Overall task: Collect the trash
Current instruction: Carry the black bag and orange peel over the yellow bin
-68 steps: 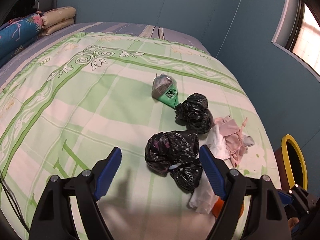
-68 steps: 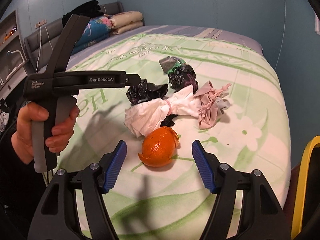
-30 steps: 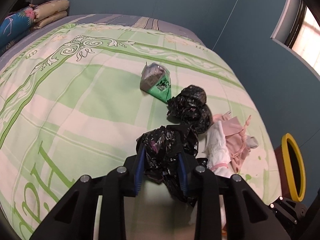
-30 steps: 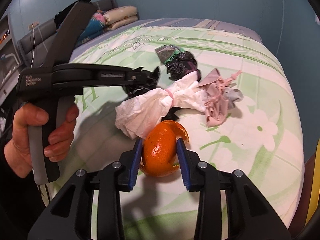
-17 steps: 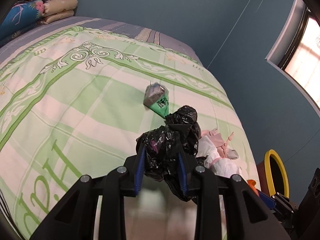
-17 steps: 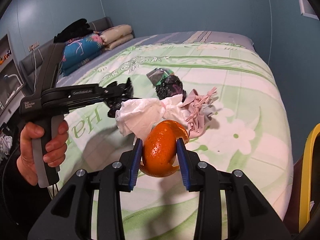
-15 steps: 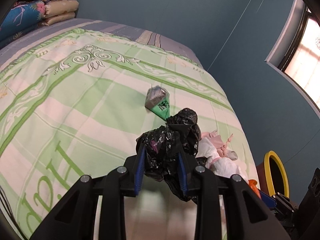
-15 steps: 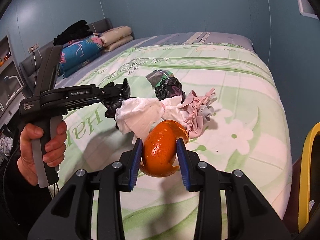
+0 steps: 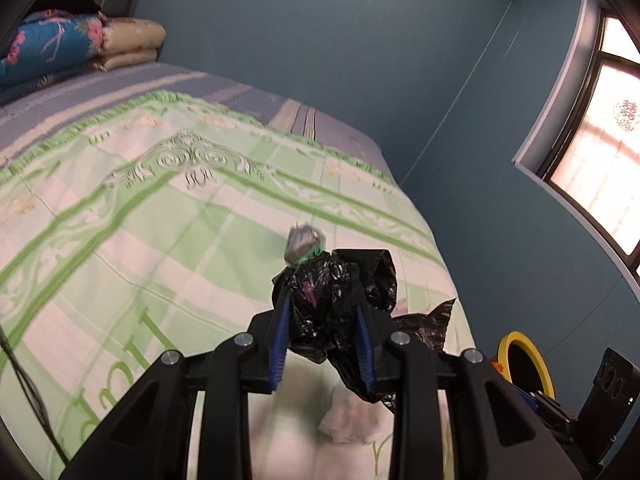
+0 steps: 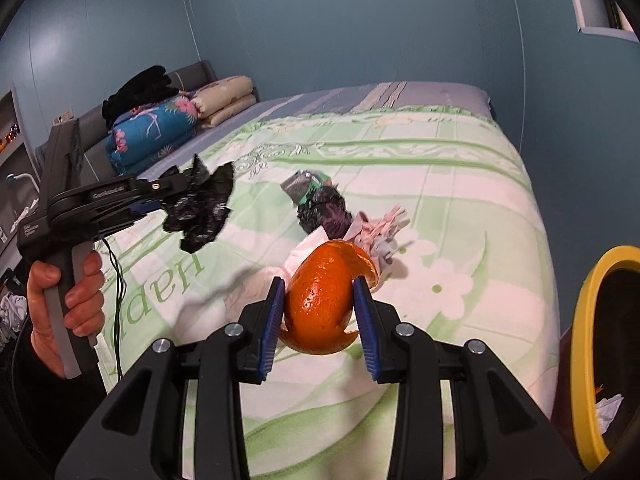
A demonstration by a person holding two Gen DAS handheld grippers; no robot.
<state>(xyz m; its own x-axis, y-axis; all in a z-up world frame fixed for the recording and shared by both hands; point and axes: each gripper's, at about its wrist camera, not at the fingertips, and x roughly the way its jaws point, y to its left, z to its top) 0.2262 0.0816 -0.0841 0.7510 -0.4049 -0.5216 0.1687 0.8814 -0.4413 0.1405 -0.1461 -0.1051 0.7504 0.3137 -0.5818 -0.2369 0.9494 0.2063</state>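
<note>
While both loads hang above the green-patterned bed (image 10: 460, 208): left claw (image 9: 322, 334) clamped on crumpled black plastic bag (image 9: 328, 304); right claw (image 10: 320, 316) clamped on hollow orange peel (image 10: 320, 308); step, carry; next, presumably release over yellow-rimmed bin (image 10: 580, 360)

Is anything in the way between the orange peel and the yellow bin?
Nothing visible. The right gripper holds the orange peel above the bed, and only bare green bedspread lies between it and the yellow-rimmed bin beside the bed.
</note>
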